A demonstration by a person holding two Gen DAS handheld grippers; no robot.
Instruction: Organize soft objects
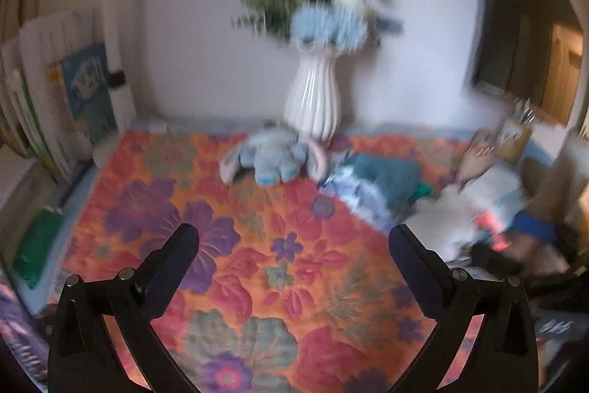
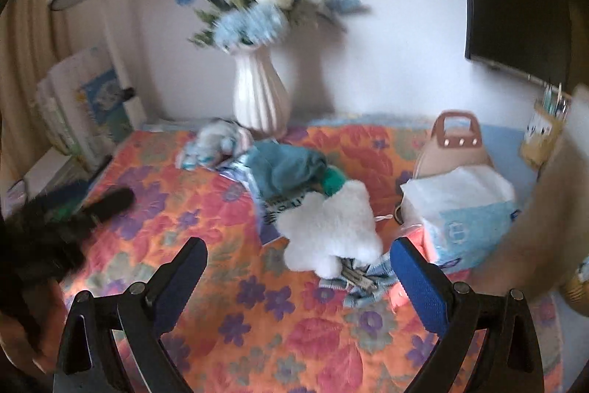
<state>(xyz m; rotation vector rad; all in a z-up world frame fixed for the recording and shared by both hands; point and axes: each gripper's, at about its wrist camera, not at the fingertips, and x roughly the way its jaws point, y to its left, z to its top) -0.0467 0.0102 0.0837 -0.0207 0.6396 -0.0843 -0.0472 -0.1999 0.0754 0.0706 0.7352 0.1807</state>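
Note:
A light blue plush toy (image 1: 270, 155) lies at the back of the flowered quilt (image 1: 257, 245), by the vase; the right wrist view shows the plush toy (image 2: 217, 142) too. Beside it lies a teal cloth (image 2: 291, 166) on a patterned blue-white cloth (image 1: 362, 196). A white fluffy pillow (image 2: 331, 227) rests in front of the teal cloth, just ahead of my right gripper (image 2: 298, 255), which is open and empty. My left gripper (image 1: 294, 240) hangs open over bare quilt, well short of the plush toy. In the right wrist view the left gripper (image 2: 92, 209) shows blurred at the left.
A white ribbed vase (image 1: 313, 102) with blue flowers stands at the back against the wall. Books (image 1: 73, 98) lean at the left. A beige bag (image 2: 456, 142) and a white-and-blue plastic bag (image 2: 464, 209) sit at the right, near a pen holder (image 2: 545, 131).

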